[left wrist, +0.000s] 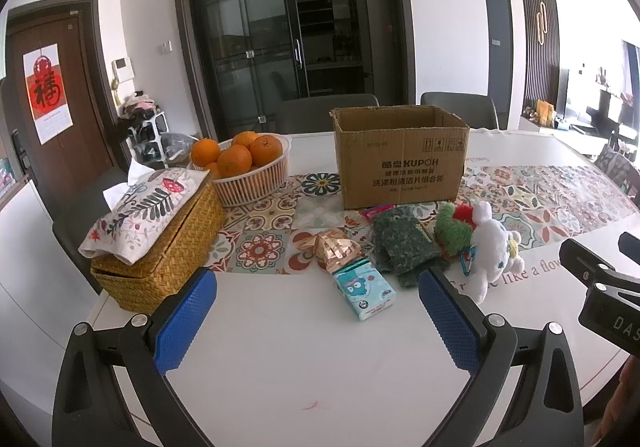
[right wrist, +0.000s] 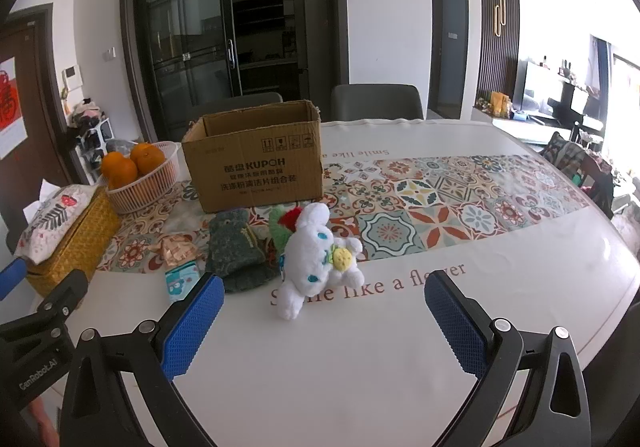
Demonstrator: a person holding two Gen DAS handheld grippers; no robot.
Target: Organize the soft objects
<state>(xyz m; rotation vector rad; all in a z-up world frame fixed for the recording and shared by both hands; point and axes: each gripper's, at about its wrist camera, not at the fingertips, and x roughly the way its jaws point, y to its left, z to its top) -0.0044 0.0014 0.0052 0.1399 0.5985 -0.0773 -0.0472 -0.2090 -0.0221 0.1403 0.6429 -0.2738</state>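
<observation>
A white basket [left wrist: 256, 183] of oranges [left wrist: 234, 155] stands on the patterned runner [right wrist: 460, 203] of the white surface [left wrist: 304, 359]. Just left of it is a woven box [left wrist: 168, 247] with a floral cloth cover [left wrist: 140, 207] and a tissue [left wrist: 138, 171] sticking up. Two grey chairs [right wrist: 376, 103] stand behind the surface. Beyond them are dark glass doors [left wrist: 256, 35], and a red poster [left wrist: 48, 95] hangs on the brown door at left.

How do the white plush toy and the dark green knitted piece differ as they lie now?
The white plush toy is bulky and rounded, with blue eyes and a yellow ornament; the dark green knitted piece lies flat and plain. The toy lies right of the knit. Both rest untouched on the table before the cardboard box.
</observation>
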